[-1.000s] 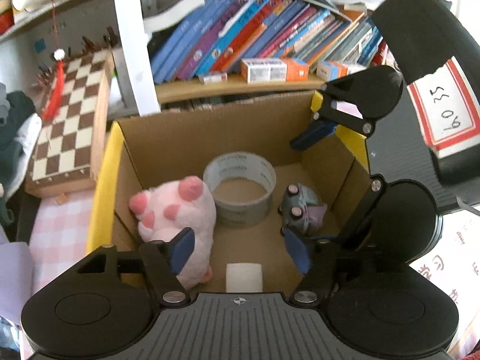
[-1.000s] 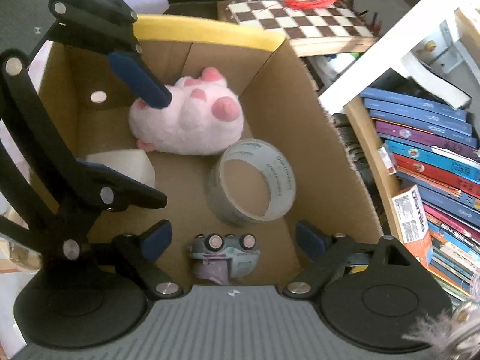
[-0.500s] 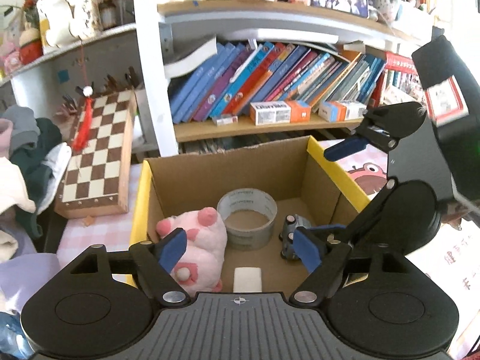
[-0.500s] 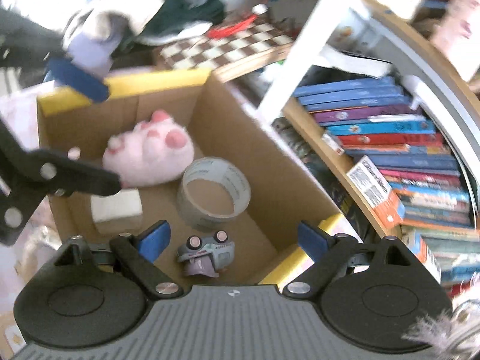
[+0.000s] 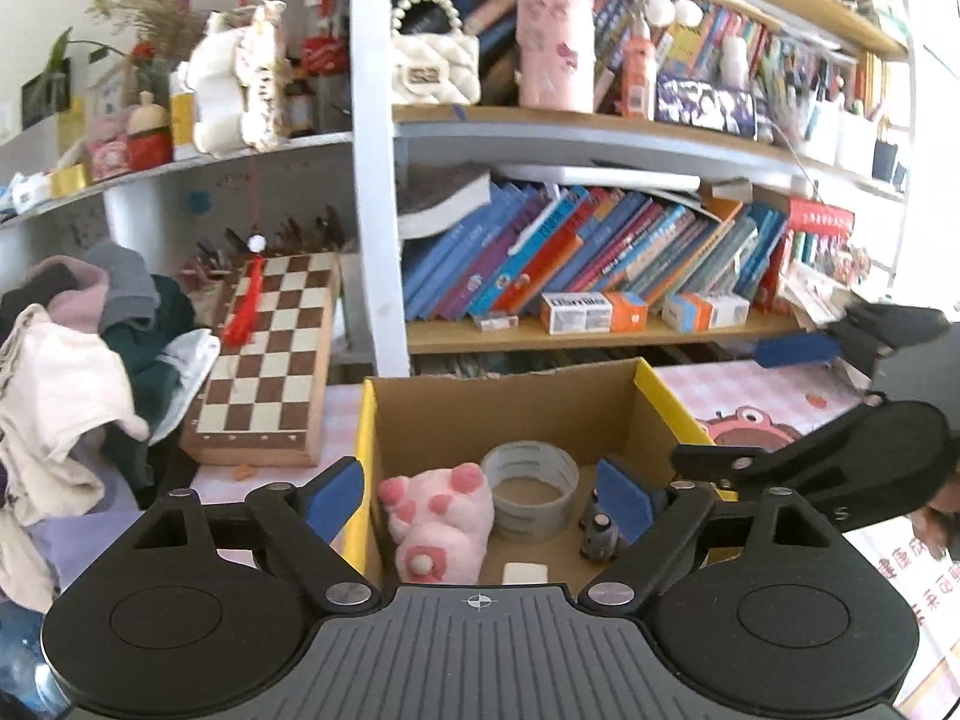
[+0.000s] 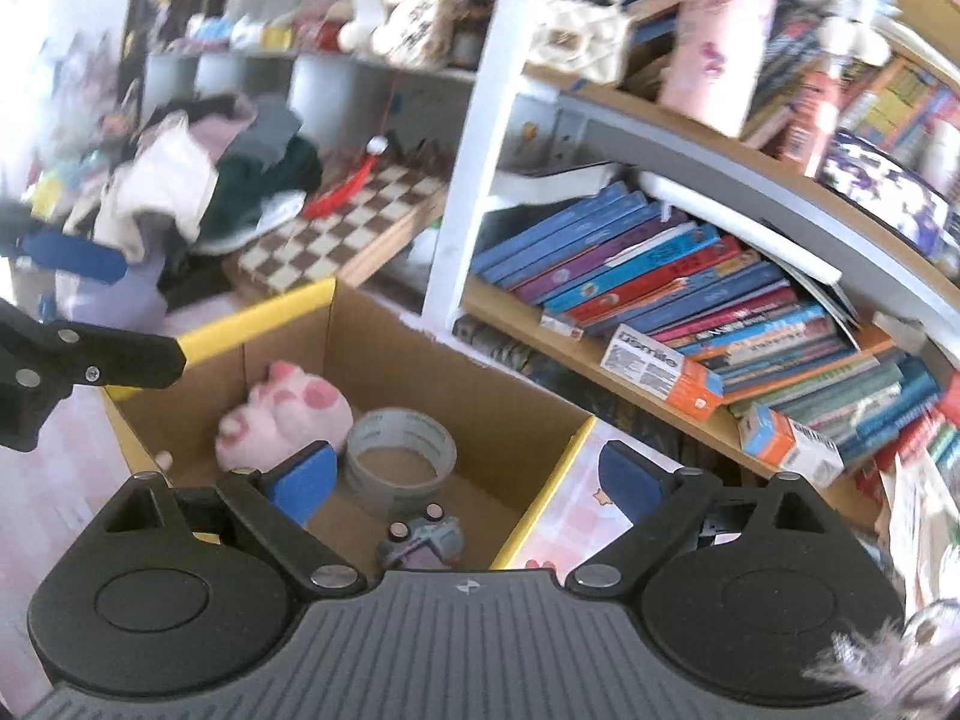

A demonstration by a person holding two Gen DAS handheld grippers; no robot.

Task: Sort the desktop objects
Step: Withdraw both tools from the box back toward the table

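A cardboard box [image 5: 498,414] with yellow rims stands on the desk below the bookshelf. In it lie a pink plush toy [image 5: 441,516], a grey tape roll [image 5: 531,498], a small grey toy car [image 5: 600,531] and a white block [image 5: 525,573]. My left gripper [image 5: 478,501] hovers above and short of the box, its jaws opening with nothing held. My right gripper [image 6: 466,480] hangs over the box's near right corner, jaws also opening and empty; the plush toy [image 6: 282,420], tape roll [image 6: 399,462] and toy car [image 6: 423,540] show below it.
A bookshelf [image 5: 600,336] with leaning books and small cartons rises behind the box. A wooden chessboard [image 5: 270,360] and a heap of clothes [image 5: 72,372] lie to the left. A pink patterned cloth [image 5: 774,396] covers the desk on the right.
Both grippers have risen and drawn back out of the box, so the shelves now fill the views. Both pairs of jaws have spread wider. The right view has rolled upright.
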